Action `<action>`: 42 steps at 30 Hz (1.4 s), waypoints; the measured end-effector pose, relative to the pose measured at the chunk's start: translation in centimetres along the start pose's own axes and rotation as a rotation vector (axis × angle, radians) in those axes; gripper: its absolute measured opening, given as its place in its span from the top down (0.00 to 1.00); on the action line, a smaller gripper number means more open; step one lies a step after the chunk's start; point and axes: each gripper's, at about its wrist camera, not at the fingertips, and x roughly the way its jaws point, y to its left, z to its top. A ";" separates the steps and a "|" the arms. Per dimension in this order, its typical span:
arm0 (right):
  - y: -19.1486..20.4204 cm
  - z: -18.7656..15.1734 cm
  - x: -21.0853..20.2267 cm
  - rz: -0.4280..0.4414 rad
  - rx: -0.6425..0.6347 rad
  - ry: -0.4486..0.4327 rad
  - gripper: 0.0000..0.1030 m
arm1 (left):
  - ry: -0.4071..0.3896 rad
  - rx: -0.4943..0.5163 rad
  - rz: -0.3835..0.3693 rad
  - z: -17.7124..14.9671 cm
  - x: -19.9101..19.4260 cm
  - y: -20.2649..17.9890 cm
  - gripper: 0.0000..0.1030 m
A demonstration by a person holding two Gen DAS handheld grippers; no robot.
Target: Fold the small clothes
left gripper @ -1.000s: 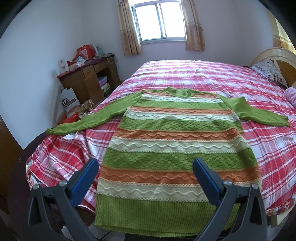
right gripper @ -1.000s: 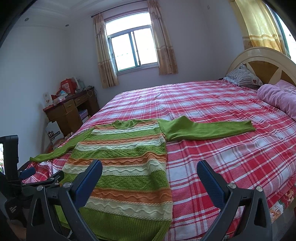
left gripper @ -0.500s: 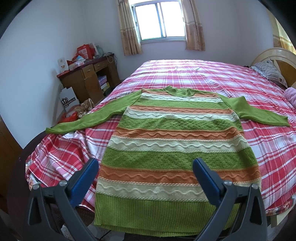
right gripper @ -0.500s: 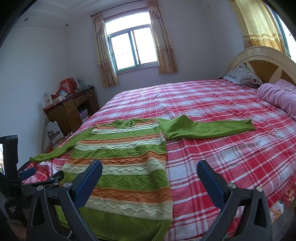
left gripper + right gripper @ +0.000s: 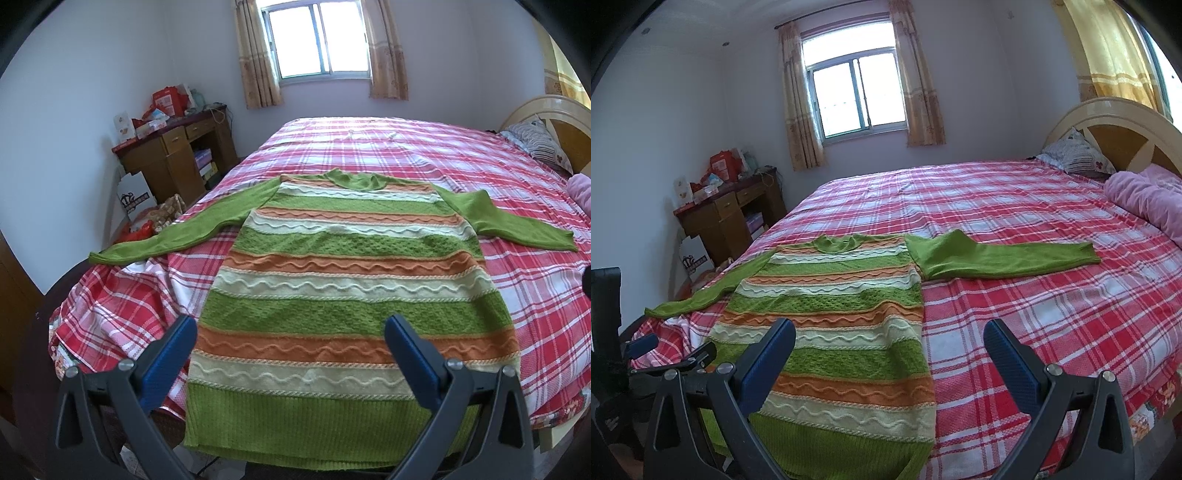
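A green, orange and cream striped knit sweater [image 5: 351,288] lies flat on the red plaid bed [image 5: 535,302], hem at the near edge, both green sleeves spread out. My left gripper [image 5: 290,332] is open and empty, held above the hem. In the right wrist view the sweater [image 5: 834,317] lies left of centre, its right sleeve [image 5: 1004,256] stretched to the right. My right gripper [image 5: 888,332] is open and empty above the sweater's right edge. The left gripper [image 5: 665,354] shows at the far left of the right wrist view.
A wooden desk [image 5: 173,155] with boxes stands at the left wall, bags on the floor beside it. A striped pillow [image 5: 1075,155], a pink blanket [image 5: 1145,199] and the headboard [image 5: 1115,129] are at the right. A window [image 5: 319,40] is behind the bed.
Almost nothing differs. Both grippers stay open above the near edge of the bed and the sweater lies as before.
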 end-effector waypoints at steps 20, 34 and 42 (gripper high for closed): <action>2.0 0.2 1.6 0.004 -0.048 0.033 0.01 | 0.042 -0.009 -0.010 0.5 1.9 0.3 0.00; -3.2 3.5 10.1 -0.068 0.018 0.093 0.01 | 0.109 0.018 -0.020 4.3 9.5 -2.5 0.00; -9.4 5.6 14.1 -0.146 0.122 0.129 0.01 | 0.136 0.010 -0.044 7.5 14.2 -3.6 0.00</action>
